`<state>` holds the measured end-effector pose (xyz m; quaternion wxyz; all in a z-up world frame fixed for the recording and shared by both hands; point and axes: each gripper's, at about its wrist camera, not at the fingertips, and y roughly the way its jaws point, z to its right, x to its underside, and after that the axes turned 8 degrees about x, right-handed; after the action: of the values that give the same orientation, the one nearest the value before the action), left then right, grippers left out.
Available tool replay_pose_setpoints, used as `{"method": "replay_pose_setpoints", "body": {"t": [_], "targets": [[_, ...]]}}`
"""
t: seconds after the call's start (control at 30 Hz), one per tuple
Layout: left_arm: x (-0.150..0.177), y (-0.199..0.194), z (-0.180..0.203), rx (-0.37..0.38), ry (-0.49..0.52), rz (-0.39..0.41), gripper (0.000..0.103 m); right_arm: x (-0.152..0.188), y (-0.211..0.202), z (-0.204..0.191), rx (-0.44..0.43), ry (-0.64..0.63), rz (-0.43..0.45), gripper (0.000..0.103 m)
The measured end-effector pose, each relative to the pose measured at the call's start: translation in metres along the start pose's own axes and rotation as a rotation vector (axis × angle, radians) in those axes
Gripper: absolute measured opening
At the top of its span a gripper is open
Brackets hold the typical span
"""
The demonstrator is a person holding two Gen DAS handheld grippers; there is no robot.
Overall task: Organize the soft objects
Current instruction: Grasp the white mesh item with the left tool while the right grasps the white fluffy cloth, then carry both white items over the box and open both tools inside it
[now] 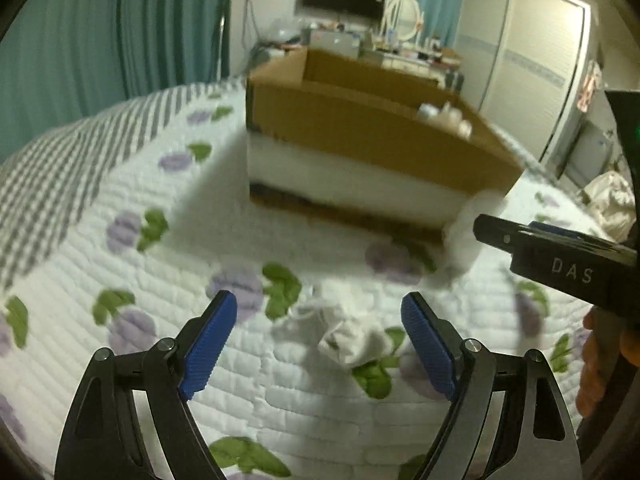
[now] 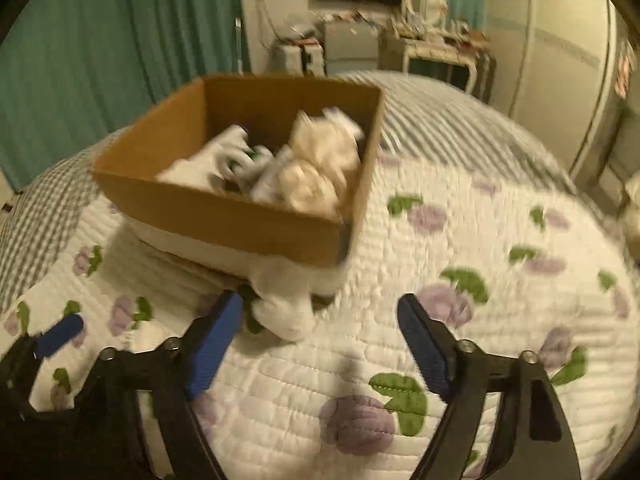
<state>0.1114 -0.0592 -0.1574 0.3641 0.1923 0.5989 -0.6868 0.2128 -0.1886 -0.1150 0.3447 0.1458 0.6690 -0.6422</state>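
A crumpled white sock point(image 1: 344, 332) lies on the floral quilt, just ahead of and between the fingers of my open, empty left gripper point(image 1: 320, 336). A brown cardboard box point(image 1: 360, 128) stands beyond it; in the right wrist view the box point(image 2: 224, 208) holds several white and cream soft items point(image 2: 308, 168). A second white soft piece point(image 2: 286, 308) lies at the box's near corner, just ahead of my open, empty right gripper point(image 2: 320, 340). The right gripper also shows in the left wrist view point(image 1: 556, 256) at the right edge.
The box sits on a white pad point(image 1: 340, 184) on the quilted bed point(image 1: 120, 280). Teal curtains point(image 1: 100, 40) hang at the left. A cluttered dresser with a mirror point(image 1: 404, 16) and a wardrobe point(image 1: 528, 60) stand behind.
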Motion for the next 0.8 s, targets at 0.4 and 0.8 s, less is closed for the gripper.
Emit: {"method": "replay_pose_setpoints", "body": {"t": [0.4,0.8], "targets": [[0.008,0.029,0.004,0.026,0.018,-0.040,0.054,0.013,0.043,-0.015,-0.073,-0.063,-0.046,0.035],[0.011,0.014,0.011,0.066,0.061,-0.025,0.035,0.031,0.012,-0.019,-0.094,-0.103,0.036,0.028]]}}
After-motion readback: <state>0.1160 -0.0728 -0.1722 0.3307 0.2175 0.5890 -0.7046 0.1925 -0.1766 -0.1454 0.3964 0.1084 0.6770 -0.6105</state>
